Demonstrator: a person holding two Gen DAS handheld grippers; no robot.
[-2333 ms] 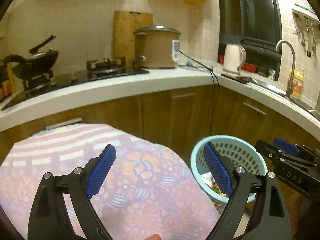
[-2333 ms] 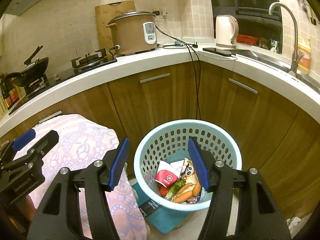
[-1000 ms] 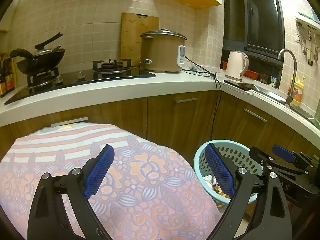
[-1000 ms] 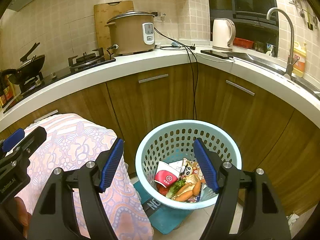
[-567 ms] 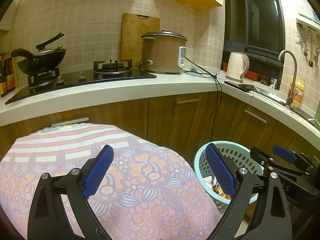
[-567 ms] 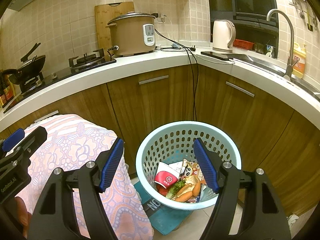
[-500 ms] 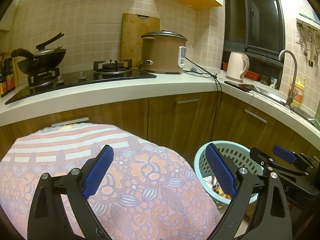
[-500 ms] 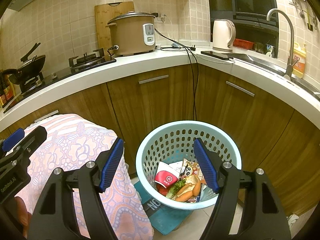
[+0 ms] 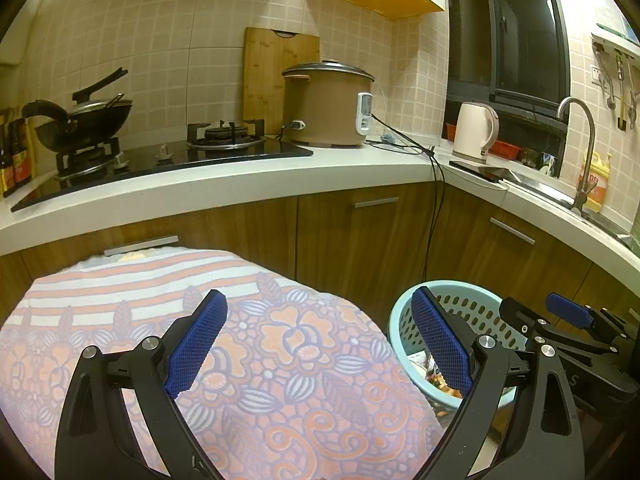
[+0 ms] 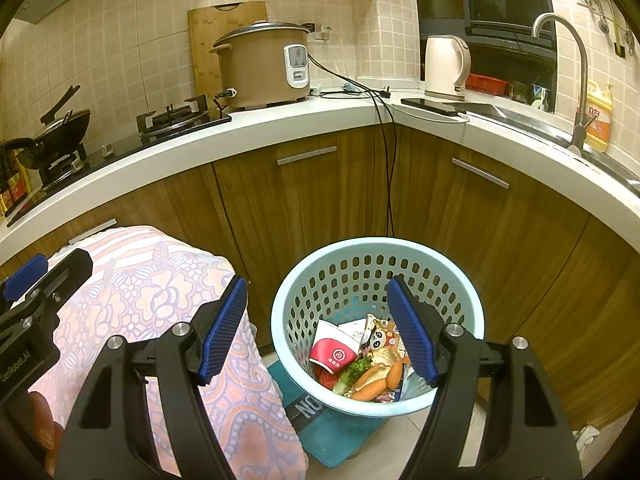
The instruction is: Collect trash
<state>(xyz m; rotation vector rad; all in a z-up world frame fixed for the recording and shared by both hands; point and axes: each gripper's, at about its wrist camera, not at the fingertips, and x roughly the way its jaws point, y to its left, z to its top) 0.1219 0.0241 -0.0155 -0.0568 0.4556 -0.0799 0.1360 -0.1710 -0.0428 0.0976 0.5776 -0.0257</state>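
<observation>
Right gripper (image 10: 316,328) spread and empty above the light-blue perforated basket (image 10: 460,300), trash inside — red paper cup (image 10: 332,350), snack wrapper (image 10: 380,338), food scraps (image 10: 372,380), left gripper (image 9: 320,344) likewise spread — over the floral cloth (image 9: 280,360), holding nothing.

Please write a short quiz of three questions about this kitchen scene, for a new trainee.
1. True or false: the right gripper holds a piece of trash.
2. What lies in the basket? A) only a red cup B) a red cup, wrappers and food scraps C) nothing
3. Which appliance stands between the hob and the kettle?

Key: 1. false, its jaws are open and empty; 2. B; 3. the rice cooker.
</observation>
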